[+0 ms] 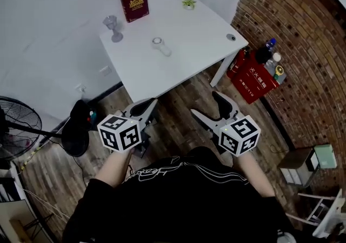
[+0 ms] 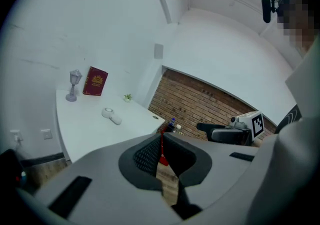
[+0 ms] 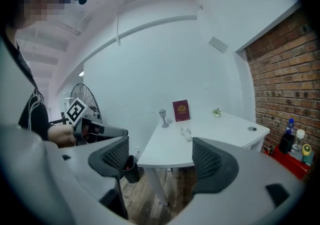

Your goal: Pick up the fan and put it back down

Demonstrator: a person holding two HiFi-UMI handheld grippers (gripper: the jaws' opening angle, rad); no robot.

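A small white hand-held fan (image 1: 161,46) lies flat near the middle of the white table (image 1: 194,55); it also shows as the fan (image 2: 111,115) in the left gripper view and the fan (image 3: 186,133) in the right gripper view. Both grippers hang over the wooden floor, short of the table's near edge and well apart from the fan. My left gripper (image 1: 148,105) has its jaws together with nothing between them, and the left gripper (image 2: 161,141) points toward the table's right corner. My right gripper (image 1: 206,105) is open and empty, and the right gripper (image 3: 160,156) frames the table's near end.
On the table's far side stand a dark red book (image 1: 134,4), a grey lantern figure (image 1: 112,27) and a tiny potted plant (image 1: 188,4). A red box with bottles (image 1: 255,76) sits by the brick wall. A black standing fan (image 1: 12,127) is at the left.
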